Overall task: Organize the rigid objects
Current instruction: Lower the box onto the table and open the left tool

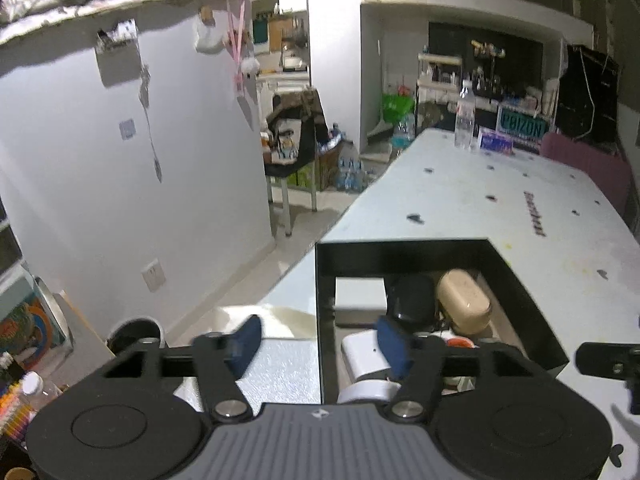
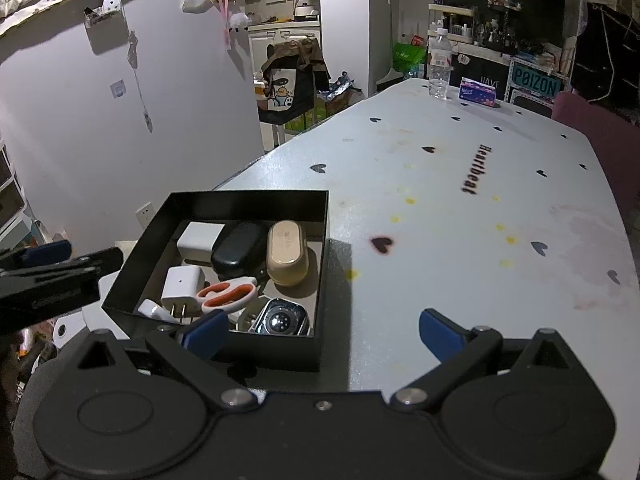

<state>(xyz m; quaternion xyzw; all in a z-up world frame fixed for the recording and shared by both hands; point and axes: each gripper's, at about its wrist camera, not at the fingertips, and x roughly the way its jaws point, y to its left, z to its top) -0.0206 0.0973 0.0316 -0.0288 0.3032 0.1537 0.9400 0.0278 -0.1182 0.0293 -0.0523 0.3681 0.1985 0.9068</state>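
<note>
A black open box (image 2: pixel 324 248) sits at the near left edge of the white table (image 2: pixel 460 240). It holds two white chargers (image 2: pixel 182 282), a black case (image 2: pixel 238 250), a beige case (image 2: pixel 286 252), orange-handled scissors (image 2: pixel 228 294) and a smartwatch (image 2: pixel 282 320). My right gripper (image 2: pixel 324 334) is open and empty, just in front of the box's near right corner. My left gripper (image 1: pixel 320 340) is open and empty, straddling the box's left wall (image 1: pixel 318 320). In the left wrist view the beige case (image 1: pixel 464 298) and black case (image 1: pixel 414 298) show inside.
A water bottle (image 2: pixel 439 64) and a tissue pack (image 2: pixel 478 92) stand at the table's far end. A pink chair back (image 2: pixel 592 132) is at the far right. The table's left edge drops to the floor beside a white wall (image 2: pixel 120 120). A cluttered side table (image 1: pixel 288 152) stands beyond.
</note>
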